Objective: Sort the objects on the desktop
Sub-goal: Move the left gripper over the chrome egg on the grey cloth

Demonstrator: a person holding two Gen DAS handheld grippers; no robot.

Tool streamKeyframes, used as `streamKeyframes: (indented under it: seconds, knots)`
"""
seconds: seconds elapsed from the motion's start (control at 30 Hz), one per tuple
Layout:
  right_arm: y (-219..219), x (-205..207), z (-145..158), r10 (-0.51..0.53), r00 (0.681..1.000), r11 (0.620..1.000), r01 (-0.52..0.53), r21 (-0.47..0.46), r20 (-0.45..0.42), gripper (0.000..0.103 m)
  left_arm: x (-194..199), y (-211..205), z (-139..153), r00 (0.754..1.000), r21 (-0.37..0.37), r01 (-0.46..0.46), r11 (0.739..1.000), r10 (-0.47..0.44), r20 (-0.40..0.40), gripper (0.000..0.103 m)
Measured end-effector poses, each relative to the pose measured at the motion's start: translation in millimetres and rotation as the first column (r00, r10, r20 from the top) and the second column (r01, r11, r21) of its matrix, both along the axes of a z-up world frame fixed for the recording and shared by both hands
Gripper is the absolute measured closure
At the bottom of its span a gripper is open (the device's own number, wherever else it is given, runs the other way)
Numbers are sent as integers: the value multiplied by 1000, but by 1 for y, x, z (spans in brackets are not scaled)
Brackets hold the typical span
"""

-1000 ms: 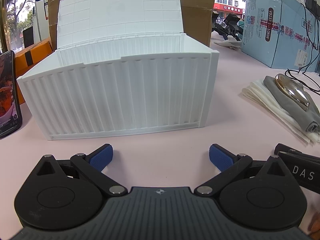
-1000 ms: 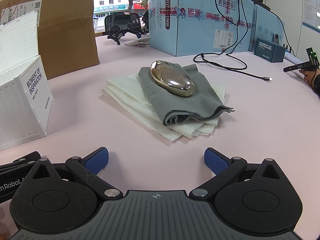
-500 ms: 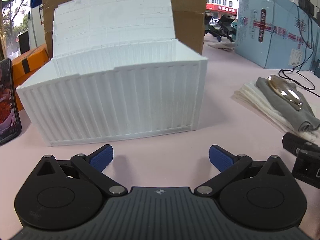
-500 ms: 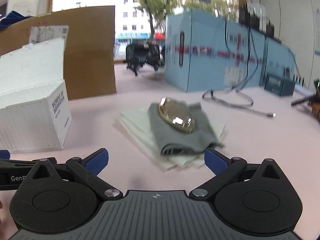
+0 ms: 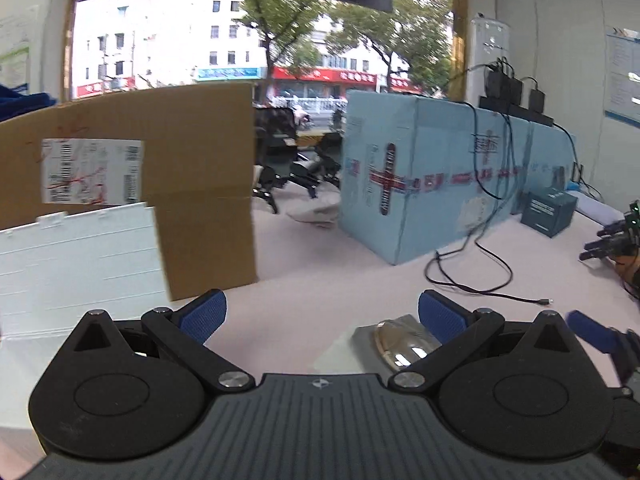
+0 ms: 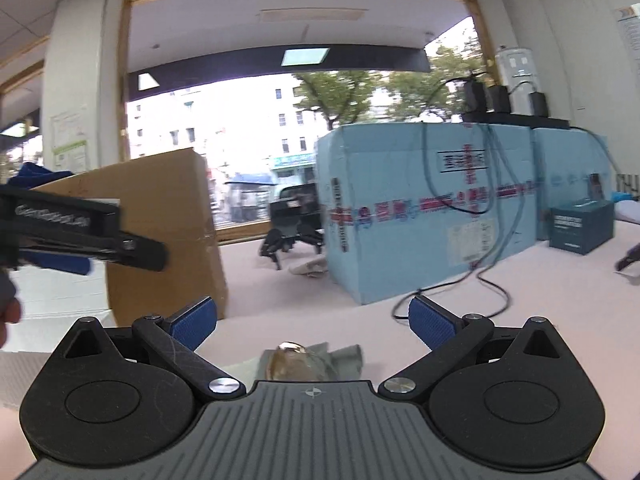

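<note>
You have tipped both cameras up off the desk. Left of the gold mouse (image 6: 291,357), your left gripper (image 5: 320,316) gapes empty; your right gripper (image 6: 311,322), wide too, hovers directly over it, ready to descend.

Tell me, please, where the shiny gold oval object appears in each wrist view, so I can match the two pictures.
Left wrist view: gold oval object low and right of centre, beside the right blue finger, on a grey cloth.
Right wrist view: low centre, just above the gripper body, between the fingers.
Shared landmark: light blue taped carton.
</note>
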State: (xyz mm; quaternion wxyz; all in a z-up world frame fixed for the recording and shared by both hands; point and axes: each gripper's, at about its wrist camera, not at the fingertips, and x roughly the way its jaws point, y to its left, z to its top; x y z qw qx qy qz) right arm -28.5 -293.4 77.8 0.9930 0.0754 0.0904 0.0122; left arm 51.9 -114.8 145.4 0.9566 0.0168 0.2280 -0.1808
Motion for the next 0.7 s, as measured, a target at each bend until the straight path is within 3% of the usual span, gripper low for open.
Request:
streamKeyframes:
  seconds: [0.1,0.17,0.23,0.3,0.47,0.53,0.7]
  knots:
    - [-4,31,-7,146,987,989,-146,9,-72,1,26,-29,-7,998,1,55,998,-55,-38,0]
    - [-8,47,-22,152,985,988,-148,50,-80,3,41,-44,-15,993,12,94,995,-93,-67,0]
    - [-9,61,-33,170,974,984,-161,71,-147,7,56,-57,-25,985,24,141,990,-137,-107,0]
    - [-5,67,-37,192,967,981,-187,41,-170,7,71,-66,-37,973,33,189,981,-182,-140,0]
    - [9,83,-52,175,945,978,-199,-59,-276,31,107,-86,-69,940,66,264,962,-241,-243,0]
    - [9,85,-54,167,942,980,-190,-53,-291,42,117,-84,-82,916,35,290,957,-266,-301,5]
    - [1,91,-59,131,932,989,-145,-16,-338,43,125,-82,-95,869,-62,337,939,-336,-363,8]
